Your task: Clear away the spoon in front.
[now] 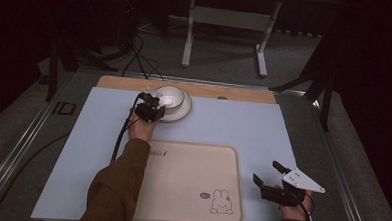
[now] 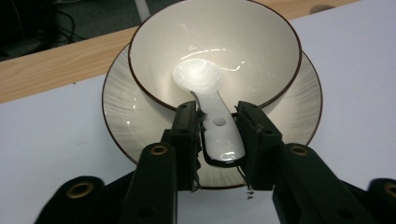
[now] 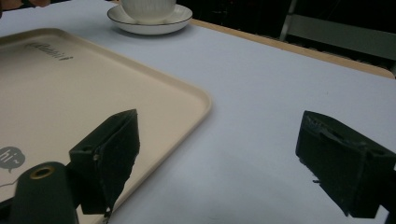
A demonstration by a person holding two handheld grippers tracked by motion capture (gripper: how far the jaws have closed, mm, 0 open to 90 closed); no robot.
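Observation:
A white ceramic spoon (image 2: pixel 205 79) lies in a white bowl (image 2: pixel 224 28) with a dark rim, its handle sloping out over the near edge. The bowl stands on a matching saucer (image 2: pixel 303 107) at the far middle of the table. My left gripper (image 2: pixel 219 114) reaches the bowl (image 1: pixel 170 96) from the near side, its jaws shut on the spoon's handle. My right gripper (image 1: pixel 266 172) hovers open near the table's front right, just right of a beige tray (image 1: pixel 191 180). In the right gripper view its jaws (image 3: pixel 219 140) stand wide apart over the pale table.
The beige tray (image 3: pixel 93 84) has a rabbit drawing and lies at the front middle. A wooden strip (image 1: pixel 235 92) runs along the table's far edge. The left gripper's cable (image 1: pixel 119 137) trails back along the sleeve. A metal frame (image 1: pixel 228 22) stands beyond the table.

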